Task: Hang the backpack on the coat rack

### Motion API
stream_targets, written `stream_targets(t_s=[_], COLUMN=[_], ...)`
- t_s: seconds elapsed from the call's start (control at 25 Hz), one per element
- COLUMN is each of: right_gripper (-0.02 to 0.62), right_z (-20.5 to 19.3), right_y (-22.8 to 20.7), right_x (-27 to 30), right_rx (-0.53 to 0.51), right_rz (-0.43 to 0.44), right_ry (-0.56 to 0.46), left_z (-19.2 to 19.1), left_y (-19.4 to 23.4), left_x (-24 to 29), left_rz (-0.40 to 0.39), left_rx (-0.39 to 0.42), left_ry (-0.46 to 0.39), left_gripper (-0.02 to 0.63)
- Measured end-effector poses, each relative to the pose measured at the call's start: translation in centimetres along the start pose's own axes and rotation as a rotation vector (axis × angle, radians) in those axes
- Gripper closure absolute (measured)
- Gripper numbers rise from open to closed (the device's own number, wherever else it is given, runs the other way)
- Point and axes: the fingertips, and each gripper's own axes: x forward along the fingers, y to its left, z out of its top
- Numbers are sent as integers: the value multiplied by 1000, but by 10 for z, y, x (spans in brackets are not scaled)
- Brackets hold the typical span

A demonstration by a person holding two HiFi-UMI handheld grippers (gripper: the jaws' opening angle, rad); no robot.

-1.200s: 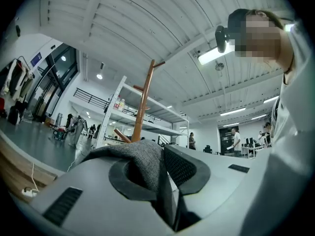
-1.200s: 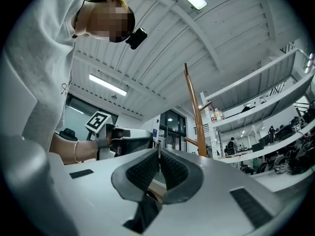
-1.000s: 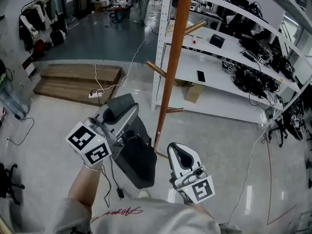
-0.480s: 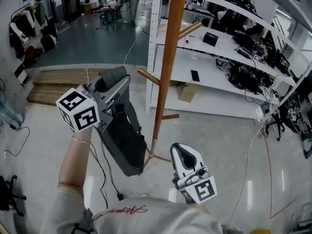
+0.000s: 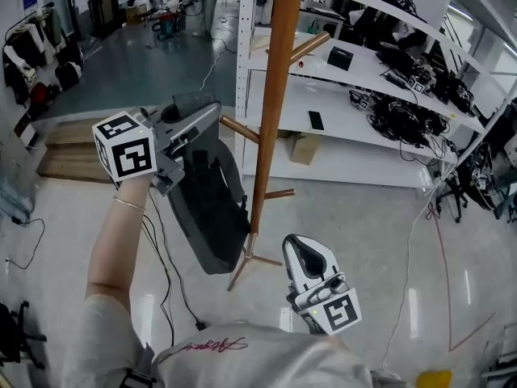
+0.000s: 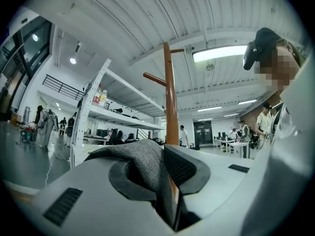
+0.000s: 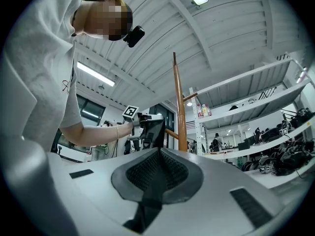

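Note:
A dark grey backpack (image 5: 212,208) hangs from my left gripper (image 5: 200,113), which is shut on its grey fabric top handle (image 6: 142,163). The bag dangles just left of the wooden coat rack pole (image 5: 271,111), near a lower peg (image 5: 238,128). In the left gripper view the pole (image 6: 171,107) rises straight ahead with a peg (image 6: 155,77) branching left near its top. My right gripper (image 5: 297,249) is low, near the rack's base, shut with nothing in it. In the right gripper view its pads meet at my right gripper (image 7: 157,173), with the pole (image 7: 179,107) and backpack (image 7: 153,132) beyond.
White metal shelving (image 5: 355,79) loaded with electronics and cables stands right behind the rack. A cardboard box (image 5: 305,148) sits under it. Wooden steps (image 5: 65,148) lie at the left. Cables (image 5: 174,281) trail on the glossy floor. The rack's feet (image 5: 246,257) spread near my right gripper.
My left gripper has lifted the backpack and carried it toward the rack pole; the bag now hangs close beside it. The right gripper has barely shifted.

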Motion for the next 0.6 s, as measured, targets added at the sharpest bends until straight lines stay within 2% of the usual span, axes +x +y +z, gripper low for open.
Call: stream_targets(t_s=[0.16, 0.36, 0.6], right_gripper=[572, 572, 572], right_z=[-3, -3, -4], right_y=[-1, 0, 2], right_x=[-2, -3, -6], right_rx=[-30, -28, -22], right_rz=[-11, -17, -19], right_ry=[14, 15, 17], left_z=[3, 1, -15], left_y=[-4, -15, -29], left_x=[11, 22, 35], left_rz=[-70, -127, -215], left_rx=[-30, -16, -46], left_ry=[14, 66, 135], left_gripper=[514, 514, 514])
